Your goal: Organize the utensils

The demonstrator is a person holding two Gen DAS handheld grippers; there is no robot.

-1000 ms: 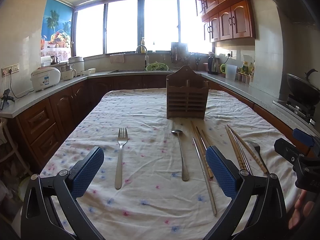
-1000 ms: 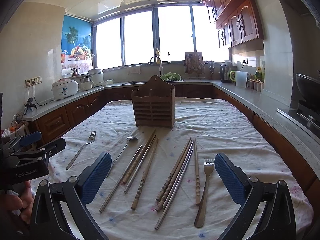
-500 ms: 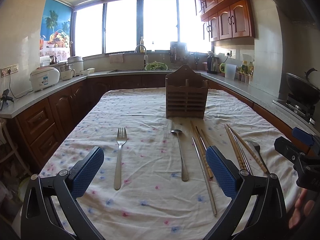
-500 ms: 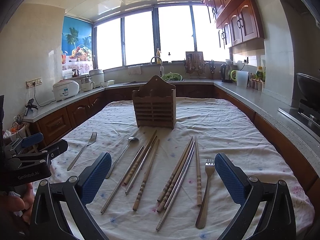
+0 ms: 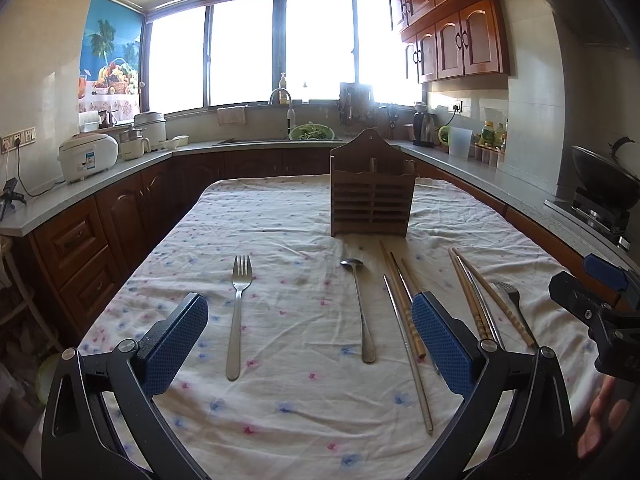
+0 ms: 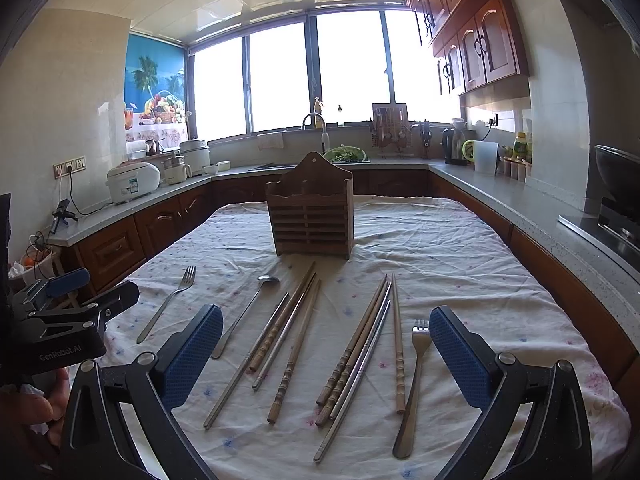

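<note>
Both tools hover wide open and hold nothing: the left tool (image 5: 310, 340) over a fork (image 5: 239, 312) and spoon (image 5: 359, 304), the right tool (image 6: 326, 354) over two chopstick bunches (image 6: 288, 332) (image 6: 360, 352) and a second fork (image 6: 414, 384). All lie on the floral-clothed table (image 6: 460, 264), nothing blocking the upright wooden holder (image 6: 311, 212) beyond them.
</note>
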